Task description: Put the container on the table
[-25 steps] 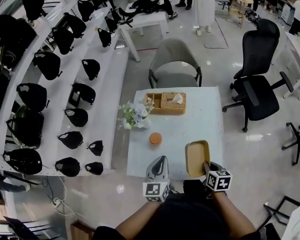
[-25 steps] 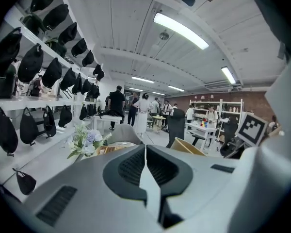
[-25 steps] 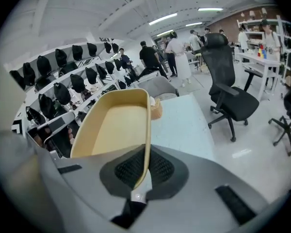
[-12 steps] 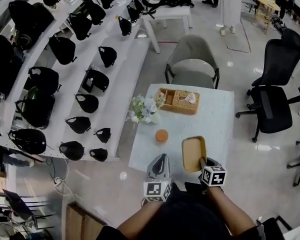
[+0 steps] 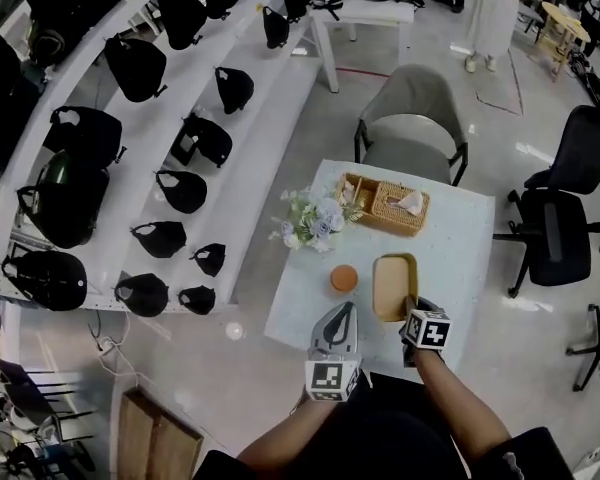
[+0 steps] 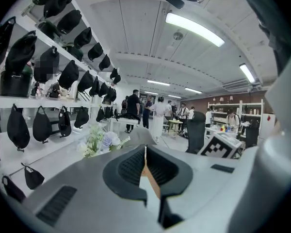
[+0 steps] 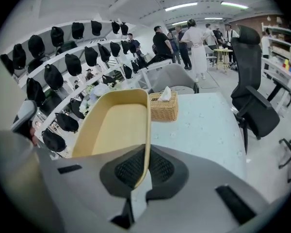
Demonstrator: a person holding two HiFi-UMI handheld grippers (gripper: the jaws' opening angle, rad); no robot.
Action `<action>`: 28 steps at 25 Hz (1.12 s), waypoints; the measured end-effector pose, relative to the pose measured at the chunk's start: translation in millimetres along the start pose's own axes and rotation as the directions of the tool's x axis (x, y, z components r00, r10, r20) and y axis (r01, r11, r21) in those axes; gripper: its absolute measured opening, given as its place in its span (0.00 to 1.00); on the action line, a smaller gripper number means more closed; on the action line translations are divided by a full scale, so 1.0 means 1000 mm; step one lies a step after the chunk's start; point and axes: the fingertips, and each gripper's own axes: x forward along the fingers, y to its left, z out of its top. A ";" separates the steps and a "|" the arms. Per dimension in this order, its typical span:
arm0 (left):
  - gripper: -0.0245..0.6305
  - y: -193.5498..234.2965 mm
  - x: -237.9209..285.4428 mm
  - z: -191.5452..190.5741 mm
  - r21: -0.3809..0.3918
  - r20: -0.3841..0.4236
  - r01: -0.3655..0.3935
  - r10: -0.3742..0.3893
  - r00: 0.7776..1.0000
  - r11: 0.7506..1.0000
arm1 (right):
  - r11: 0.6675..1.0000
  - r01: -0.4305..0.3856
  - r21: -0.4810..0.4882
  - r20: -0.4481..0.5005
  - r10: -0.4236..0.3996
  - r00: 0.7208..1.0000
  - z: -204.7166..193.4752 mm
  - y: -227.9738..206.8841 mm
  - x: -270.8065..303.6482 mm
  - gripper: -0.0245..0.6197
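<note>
The container is a tan rectangular tray with rounded corners. It hangs over the near right part of the white table. My right gripper is shut on its near rim; in the right gripper view the tray's thin wall runs between the two dark pads. Whether the tray touches the tabletop I cannot tell. My left gripper is at the table's near edge, left of the tray, its jaws together with nothing in them.
On the table are an orange round lid, a bunch of pale flowers and a wicker tissue box. A grey chair stands behind the table, a black office chair to the right, shelves of black bags to the left.
Both grippers and the tray have moved forward over the table, and the tray has come lower. The right gripper keeps its hold on the rim.
</note>
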 end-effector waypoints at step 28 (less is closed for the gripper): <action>0.06 0.082 0.074 -0.037 -0.028 -0.119 0.043 -0.046 0.992 0.999 | 0.971 0.071 -0.227 -0.189 -0.116 0.975 0.024 -0.018 0.211 0.04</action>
